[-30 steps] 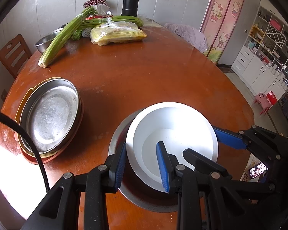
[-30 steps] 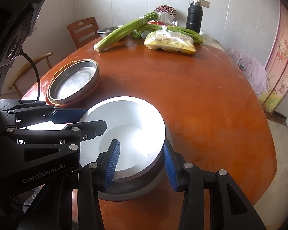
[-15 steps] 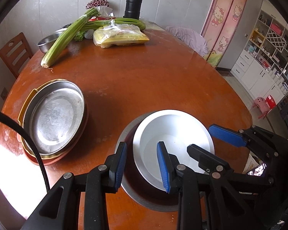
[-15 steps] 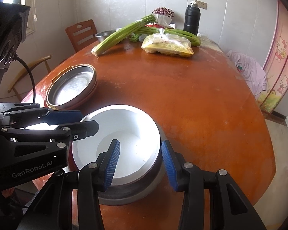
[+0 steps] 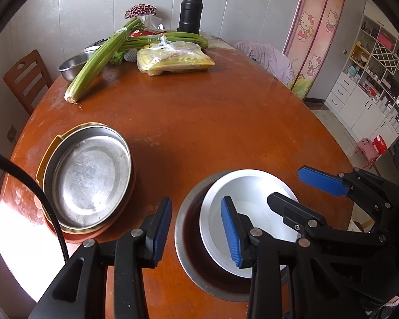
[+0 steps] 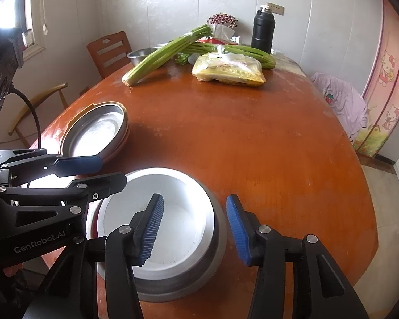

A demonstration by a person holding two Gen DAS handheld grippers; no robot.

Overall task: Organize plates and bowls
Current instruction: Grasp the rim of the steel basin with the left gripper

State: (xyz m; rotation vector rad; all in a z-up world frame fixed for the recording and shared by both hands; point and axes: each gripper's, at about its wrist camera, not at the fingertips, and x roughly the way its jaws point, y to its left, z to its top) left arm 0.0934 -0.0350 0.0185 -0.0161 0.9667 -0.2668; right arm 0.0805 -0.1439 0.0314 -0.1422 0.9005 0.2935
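Left wrist view: a round brown table (image 5: 226, 122) with a white bowl (image 5: 252, 212) nested inside a larger steel bowl (image 5: 191, 242) at its near edge.
Plates: 1 steel plate (image 5: 89, 180) tops a stack left of the bowls; yellow and orange rims show beneath it, so about 3 pieces, well apart from the bowls.
Far end: 2 celery bundles (image 5: 101, 58), 1 bagged food pack (image 5: 173, 59), 1 black flask (image 5: 190, 12), 1 steel basin (image 5: 74, 65).
In the way: nothing lies between the stack and the bowls.
Left gripper (image 5: 196, 228): tilted steeply down, jaws apart and just been opening; they straddle the bowls' left rims without pressing.
Right gripper (image 6: 194, 226): same downward tilt, jaws parted and just been widening, 1 pad over the white bowl, the other outside the steel wall, not clamped.
Seats: 1 wooden chair (image 5: 26, 79) behind the table.
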